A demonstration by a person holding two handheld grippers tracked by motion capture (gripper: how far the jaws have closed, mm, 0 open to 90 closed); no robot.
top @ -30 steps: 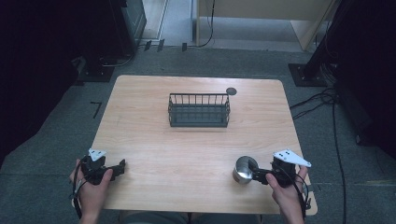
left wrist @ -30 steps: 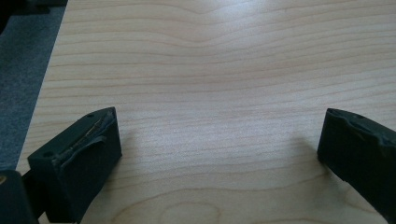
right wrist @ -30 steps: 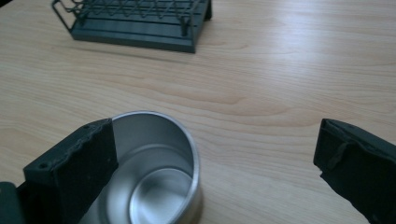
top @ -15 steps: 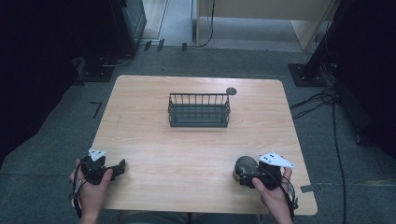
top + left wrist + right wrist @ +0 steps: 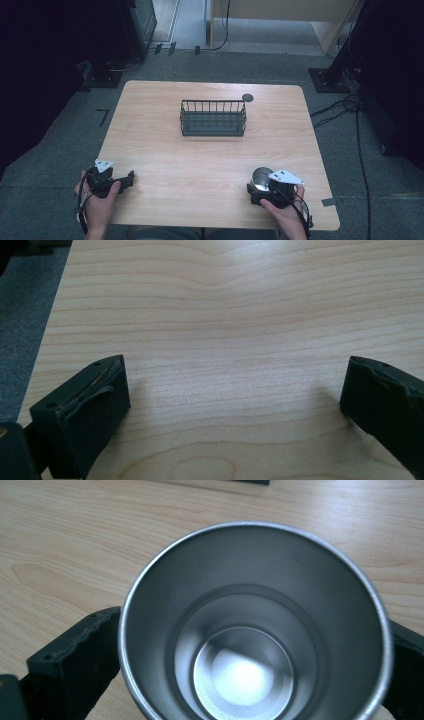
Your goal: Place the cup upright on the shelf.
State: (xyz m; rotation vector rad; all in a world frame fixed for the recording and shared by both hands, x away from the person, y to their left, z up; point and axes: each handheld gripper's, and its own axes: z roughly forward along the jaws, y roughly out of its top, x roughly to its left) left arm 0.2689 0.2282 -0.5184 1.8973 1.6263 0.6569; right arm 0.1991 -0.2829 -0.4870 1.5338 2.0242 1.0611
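Black and blocky, the jaws of the right gripper stand on either side of a steel cup, one against each flank of its wall; whether they press it firmly cannot be told. The cup is round, with a thin bright rim, a brushed grey inner wall that steps down in rings, and a flat bottom catching a soft glare. It stands upright on the table, mouth up, and in the right gripper view it sits right between the two jaws. In the high view the right gripper and the cup lie near the table's front right corner, a hand behind them.

The left gripper holds its jaws wide apart over bare wood, with rough grey pads on their inner faces and nothing between them. In the high view it rests near the front left edge.

The table is pale wood with wavy grain and rounded corners. Well beyond the cup, towards the far side, stands a dark wire basket, rectangular with upright bars, and just past it a small dark disc.
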